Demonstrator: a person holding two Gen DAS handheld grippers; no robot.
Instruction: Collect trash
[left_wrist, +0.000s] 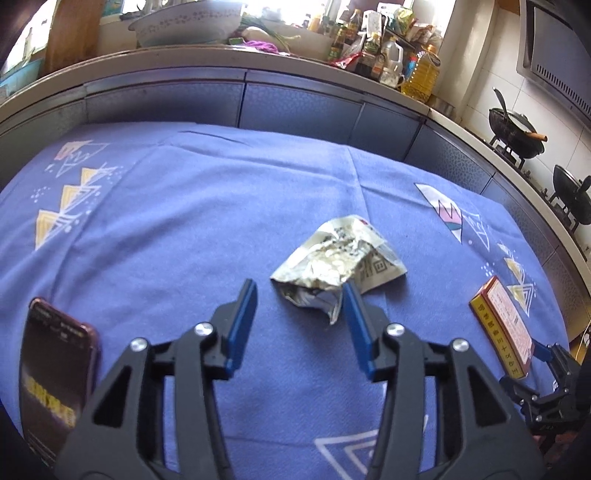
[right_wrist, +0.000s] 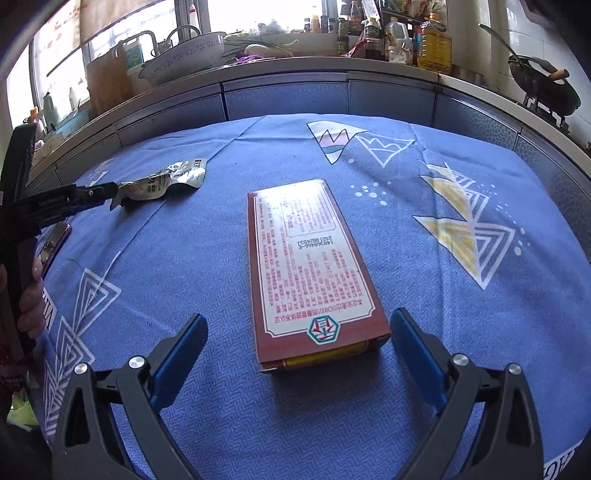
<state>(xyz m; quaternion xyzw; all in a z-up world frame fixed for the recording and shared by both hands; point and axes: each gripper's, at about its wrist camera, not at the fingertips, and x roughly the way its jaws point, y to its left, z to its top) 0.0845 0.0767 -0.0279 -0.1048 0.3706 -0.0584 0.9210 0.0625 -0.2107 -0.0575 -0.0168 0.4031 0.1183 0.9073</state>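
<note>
A crumpled silver foil wrapper lies on the blue tablecloth. My left gripper is open, its fingertips on either side of the wrapper's near end, the right fingertip touching it. The wrapper also shows in the right wrist view with the left gripper's fingers at it. A red and white flat box lies lengthwise on the cloth. My right gripper is open, its fingers flanking the box's near end. The box shows in the left wrist view at the right.
A dark phone lies at the left near edge of the table. Behind the table runs a kitchen counter with a basin, bottles and woks on a stove at the right.
</note>
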